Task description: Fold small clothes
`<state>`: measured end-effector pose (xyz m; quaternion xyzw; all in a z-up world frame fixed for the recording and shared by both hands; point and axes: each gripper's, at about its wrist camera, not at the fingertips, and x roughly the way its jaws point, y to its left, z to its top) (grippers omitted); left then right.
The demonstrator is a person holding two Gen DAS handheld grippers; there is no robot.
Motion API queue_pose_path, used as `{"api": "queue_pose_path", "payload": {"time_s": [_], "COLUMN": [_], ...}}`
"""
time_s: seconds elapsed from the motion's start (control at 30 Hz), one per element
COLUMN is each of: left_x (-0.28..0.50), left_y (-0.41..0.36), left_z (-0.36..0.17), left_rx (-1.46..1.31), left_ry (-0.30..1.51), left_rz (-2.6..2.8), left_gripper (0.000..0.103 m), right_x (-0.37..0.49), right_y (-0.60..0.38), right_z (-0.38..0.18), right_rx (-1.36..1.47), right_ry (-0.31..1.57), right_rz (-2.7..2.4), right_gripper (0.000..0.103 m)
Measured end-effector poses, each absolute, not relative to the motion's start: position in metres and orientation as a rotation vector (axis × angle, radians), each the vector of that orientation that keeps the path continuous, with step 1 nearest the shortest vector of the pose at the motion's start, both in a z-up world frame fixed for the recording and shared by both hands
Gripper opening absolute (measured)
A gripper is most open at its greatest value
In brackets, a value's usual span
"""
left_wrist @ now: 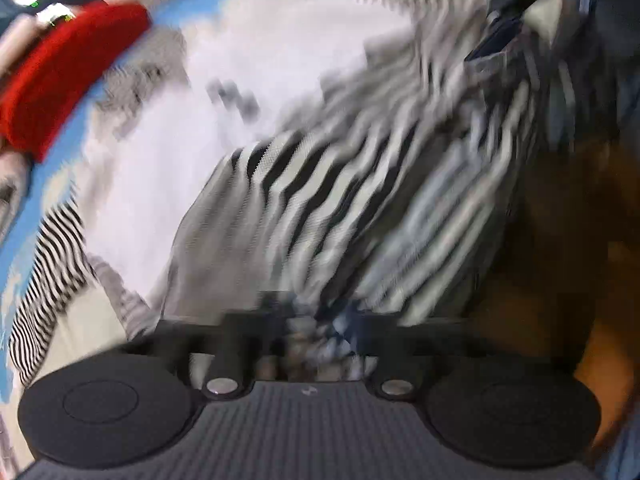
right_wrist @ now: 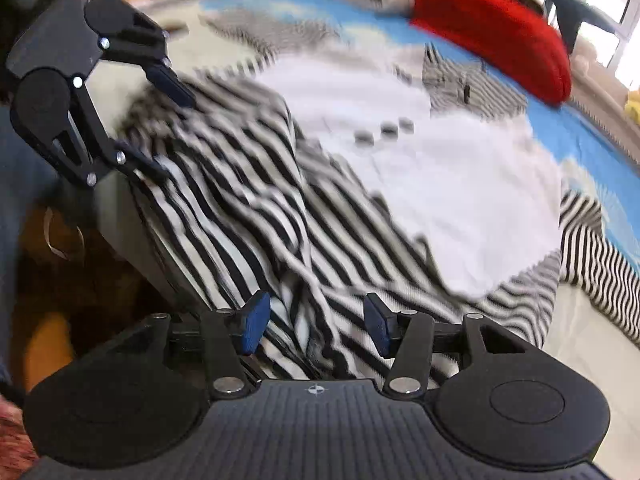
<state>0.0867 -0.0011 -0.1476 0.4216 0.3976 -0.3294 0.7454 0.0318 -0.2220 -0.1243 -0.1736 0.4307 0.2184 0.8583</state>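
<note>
Right wrist view first: the right gripper (right_wrist: pixel 316 322) has its two blue pads (right_wrist: pixel 253 322) spread wide apart, with folds of the black-and-white striped garment (right_wrist: pixel 256 216) running between them but nothing pinched, pads clear of the cloth on both sides as far as I can see. The fabric looks like a soft knit, bunched in ridges over a grey edge on the left.

Over at the upper left of that same view sits the left gripper (right_wrist: pixel 166 120), black linkage arms and blue pads angled down into the top of the striped cloth. Whether it's actually clamping is hard to say from here. In the left wrist view the left gripper (left_wrist: pixel 308 332) is so smeared with blur that the pads are lost behind a clump of striped cloth, so I can't tell its state.

Further out, a flat white garment (right_wrist: pixel 448 184) with small dark buttons lies partly over the stripes, on a blue mat (right_wrist: pixel 576 136) with white patches. A rounded red fuzzy thing (right_wrist: pixel 496 28) rests at the mat's far edge. Another striped piece (right_wrist: pixel 600 248) pokes out at the right, cut off by the frame.
</note>
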Motion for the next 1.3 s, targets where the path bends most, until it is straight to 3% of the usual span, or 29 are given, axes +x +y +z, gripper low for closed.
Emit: {"api": "queue_pose_path", "payload": {"time_s": [0.03,0.17,0.27,0.3,0.37,0.43,0.47,0.5,0.6,0.73,0.9,0.97,1.1,1.2,1.3], "left_x": [0.081,0.051,0.036,0.036,0.033,0.036,0.033,0.031,0.045,0.104,0.142,0.131,0.135,0.15,0.184], "left_y": [0.005,0.032,0.037,0.035,0.03,0.033,0.038,0.043,0.053,0.042,0.041,0.057,0.062,0.064,0.074], "left_z": [-0.145,-0.122,-0.142,-0.147,-0.145,-0.131,-0.118,-0.107,-0.078,-0.085,-0.148,-0.165,-0.141,-0.112,-0.089], "left_rx": [0.914,0.82,0.83,0.847,0.837,0.771,0.723,0.682,0.572,0.438,0.498,0.51,0.443,0.413,0.309], "left_ry": [0.844,0.837,0.815,0.809,0.819,0.825,0.798,0.757,0.675,0.688,0.943,0.926,0.918,0.806,0.741], "left_rz": [-0.722,-0.816,-0.822,-0.83,-0.842,-0.87,-0.892,-0.907,-0.861,-0.595,-0.448,-0.438,-0.437,-0.347,-0.221], "left_gripper": [0.01,0.011,0.017,0.026,0.047,0.081,0.086,0.09,0.101,0.103,0.103,0.103,0.103,0.103,0.103], "right_x": [0.029,-0.009,-0.014,-0.008,0.003,0.004,0.001,-0.003,0.003,0.049,0.097,0.078,0.062,0.062,0.075], "right_y": [-0.224,-0.222,-0.213,-0.209,-0.206,-0.209,-0.214,-0.22,-0.248,-0.268,-0.281,-0.294,-0.309,-0.3,-0.298], "right_z": [-0.125,-0.115,-0.133,-0.141,-0.144,-0.131,-0.117,-0.103,-0.066,-0.07,-0.152,-0.156,-0.133,-0.109,-0.089], "right_rx": [-0.369,-0.461,-0.518,-0.52,-0.479,-0.433,-0.401,-0.366,-0.214,-0.141,-0.169,-0.112,0.012,-0.018,0.037], "right_ry": [0.92,0.882,0.933,0.977,1.026,1.028,0.997,0.959,0.814,0.713,1.095,1.048,1.026,0.872,0.708], "right_rz": [0.472,0.577,0.605,0.59,0.589,0.603,0.614,0.619,0.534,0.274,0.095,0.108,0.073,0.052,0.024], "right_gripper": [0.004,0.004,0.007,0.008,0.021,0.036,0.047,0.05,0.052,0.05,0.046,0.047,0.048,0.056,0.073]}}
